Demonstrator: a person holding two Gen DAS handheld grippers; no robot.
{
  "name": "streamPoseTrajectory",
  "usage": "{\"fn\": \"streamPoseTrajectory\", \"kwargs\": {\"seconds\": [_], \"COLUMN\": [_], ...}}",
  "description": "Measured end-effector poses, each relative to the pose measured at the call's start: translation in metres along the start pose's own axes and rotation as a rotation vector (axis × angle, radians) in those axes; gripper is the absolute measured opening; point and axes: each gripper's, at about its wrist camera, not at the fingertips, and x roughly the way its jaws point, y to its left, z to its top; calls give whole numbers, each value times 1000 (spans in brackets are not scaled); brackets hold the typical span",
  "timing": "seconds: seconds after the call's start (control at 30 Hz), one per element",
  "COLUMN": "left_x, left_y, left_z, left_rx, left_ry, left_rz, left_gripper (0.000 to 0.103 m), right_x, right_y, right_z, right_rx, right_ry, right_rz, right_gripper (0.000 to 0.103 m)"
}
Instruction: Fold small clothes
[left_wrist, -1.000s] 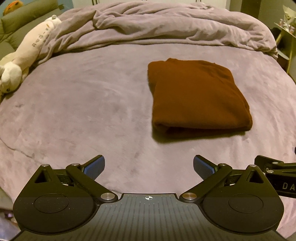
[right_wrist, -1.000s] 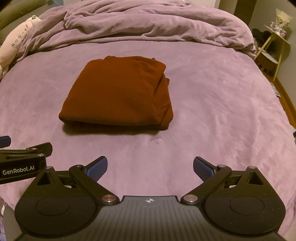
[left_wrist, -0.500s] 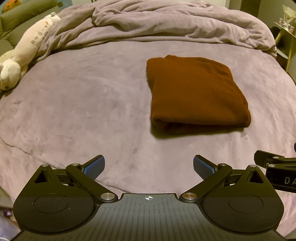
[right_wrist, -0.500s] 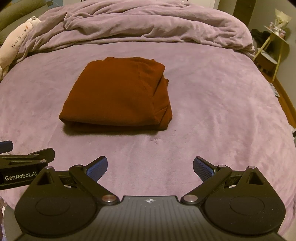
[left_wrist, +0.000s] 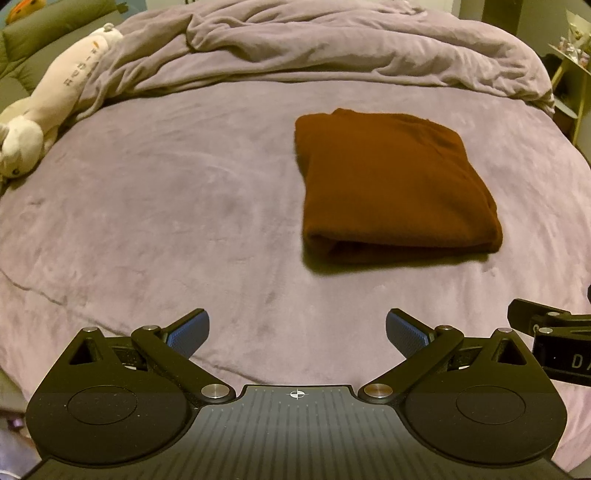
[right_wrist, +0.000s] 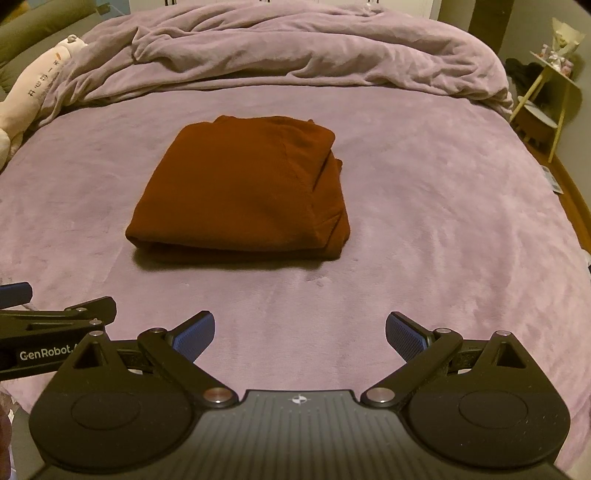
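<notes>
Purple bed (left_wrist: 147, 221), folded garment (left_wrist: 391, 184) beyond spread fingers (left_wrist: 188, 334)

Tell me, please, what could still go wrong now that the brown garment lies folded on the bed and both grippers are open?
The folded brown garment has loose layers bunched at its right edge; nudging or lifting it there could undo the fold. It rests on a soft plush bedspread, so a gripper pressing down might drag the fabric and shift the stack. The left gripper and right gripper sit close together, so a sudden move could knock them together.
</notes>
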Motion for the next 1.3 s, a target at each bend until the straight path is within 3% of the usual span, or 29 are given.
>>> {"fn": "streamPoseTrajectory", "kwargs": {"seconds": [1.3], "left_x": [-1], "left_y": [0], "left_z": [-1], "left_rx": [-2], "left_ry": [5], "left_rz": [-11], "left_gripper": [103], "right_x": [-4], "right_y": [1], "right_z": [-2], "right_rx": [-1], "right_ry": [-14], "right_rz": [7], "right_gripper": [99]}}
